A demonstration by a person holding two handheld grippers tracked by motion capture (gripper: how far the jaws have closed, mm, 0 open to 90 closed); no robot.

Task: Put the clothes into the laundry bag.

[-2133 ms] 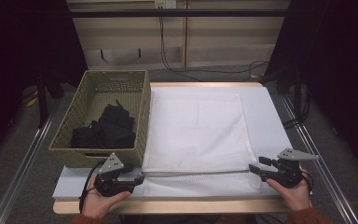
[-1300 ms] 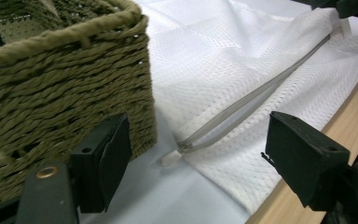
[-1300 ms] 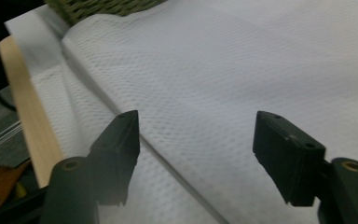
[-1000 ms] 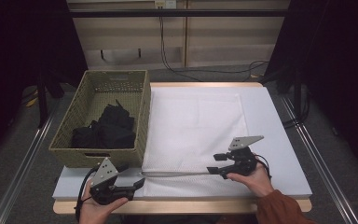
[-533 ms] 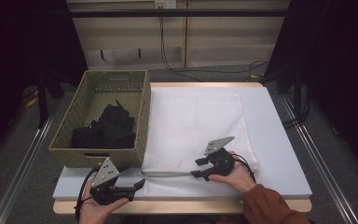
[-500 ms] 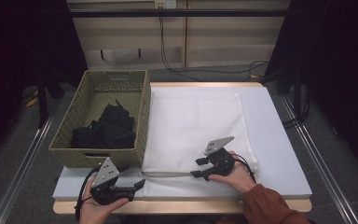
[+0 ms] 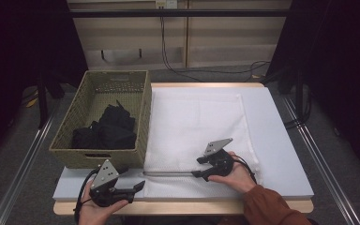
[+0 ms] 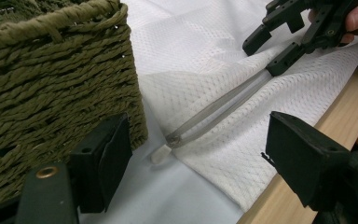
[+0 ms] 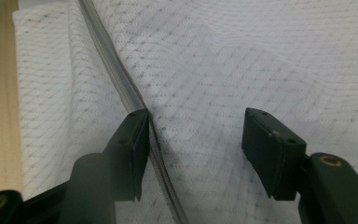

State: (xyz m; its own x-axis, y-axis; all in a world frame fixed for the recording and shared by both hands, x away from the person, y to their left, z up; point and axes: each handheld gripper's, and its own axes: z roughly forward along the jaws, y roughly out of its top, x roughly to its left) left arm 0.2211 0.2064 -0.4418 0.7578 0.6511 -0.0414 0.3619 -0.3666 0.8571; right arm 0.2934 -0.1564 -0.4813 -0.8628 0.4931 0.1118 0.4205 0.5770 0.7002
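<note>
We have the white mesh bag (image 7: 197, 136) flat on the table, its zipper (image 7: 171, 173) along the near edge. Our right gripper (image 7: 198, 175) straddles it, jaws apart; our left gripper (image 7: 139, 186) waits open. Next, we likely pinch the slider.

The white mesh cloth (image 7: 197, 126) lies flat and spread out just right of the woven basket (image 7: 104, 119) — its near edge is doubled over. A grey zipper (image 7: 168, 174) runs along this edge, starting near the basket's front corner.
</note>
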